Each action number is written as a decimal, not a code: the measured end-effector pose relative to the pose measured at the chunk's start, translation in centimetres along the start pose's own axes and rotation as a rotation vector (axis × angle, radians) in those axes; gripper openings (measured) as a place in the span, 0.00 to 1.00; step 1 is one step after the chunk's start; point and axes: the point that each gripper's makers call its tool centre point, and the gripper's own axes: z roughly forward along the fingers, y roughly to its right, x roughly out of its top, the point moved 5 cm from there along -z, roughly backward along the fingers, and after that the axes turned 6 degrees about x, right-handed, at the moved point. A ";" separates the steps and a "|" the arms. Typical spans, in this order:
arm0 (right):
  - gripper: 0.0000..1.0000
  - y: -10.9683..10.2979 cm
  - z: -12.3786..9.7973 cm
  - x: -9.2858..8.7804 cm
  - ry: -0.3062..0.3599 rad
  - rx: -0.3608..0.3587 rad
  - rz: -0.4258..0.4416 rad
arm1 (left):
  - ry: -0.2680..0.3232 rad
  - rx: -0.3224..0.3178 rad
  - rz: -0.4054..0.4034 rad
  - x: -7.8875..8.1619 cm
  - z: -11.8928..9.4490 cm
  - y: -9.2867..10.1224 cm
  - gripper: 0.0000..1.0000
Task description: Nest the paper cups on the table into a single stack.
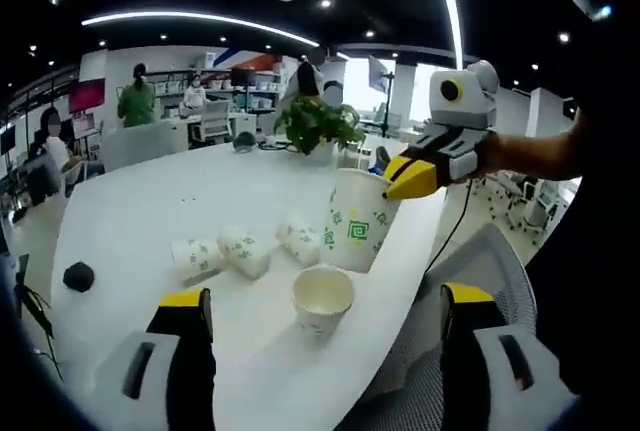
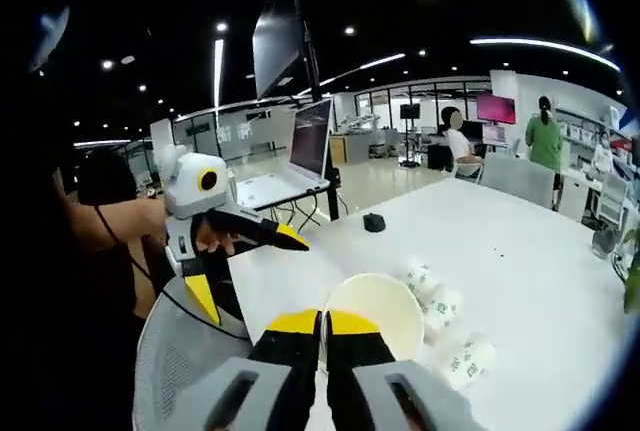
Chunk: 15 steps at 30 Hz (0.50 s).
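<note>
Paper cup (image 1: 358, 221) pinched by right gripper (image 1: 400, 177), upright cup (image 1: 322, 299) lower left of it; left gripper (image 1: 325, 323) spread, empty.

Left tool (image 1: 325, 311) hangs wide open over the white bench (image 1: 140, 216), an upright paper cup (image 1: 322, 300) between its jaws. The right tool (image 1: 412, 177) pinches the rim of a tilted cup (image 1: 356, 221). Three cups (image 1: 245, 250) lie tipped just beyond, near a potted plant (image 1: 318, 126).

Held cup (image 2: 375, 316) lower part hidden behind right hand-held gripper (image 2: 323, 336).
</note>
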 end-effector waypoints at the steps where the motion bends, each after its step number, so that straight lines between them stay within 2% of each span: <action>1: 0.00 0.1 0.2 -0.1 -0.009 -0.003 -0.005 | 0.003 0.003 -0.004 0.0 -0.1 -0.1 0.95; 7: 0.00 0.5 1.6 -0.8 -0.069 -0.018 -0.041 | 0.004 0.007 -0.010 -0.2 -0.5 0.1 0.95; 15: 0.00 0.5 3.8 -2.3 -0.193 -0.019 -0.140 | 0.000 0.012 0.020 -0.6 -0.7 0.6 0.97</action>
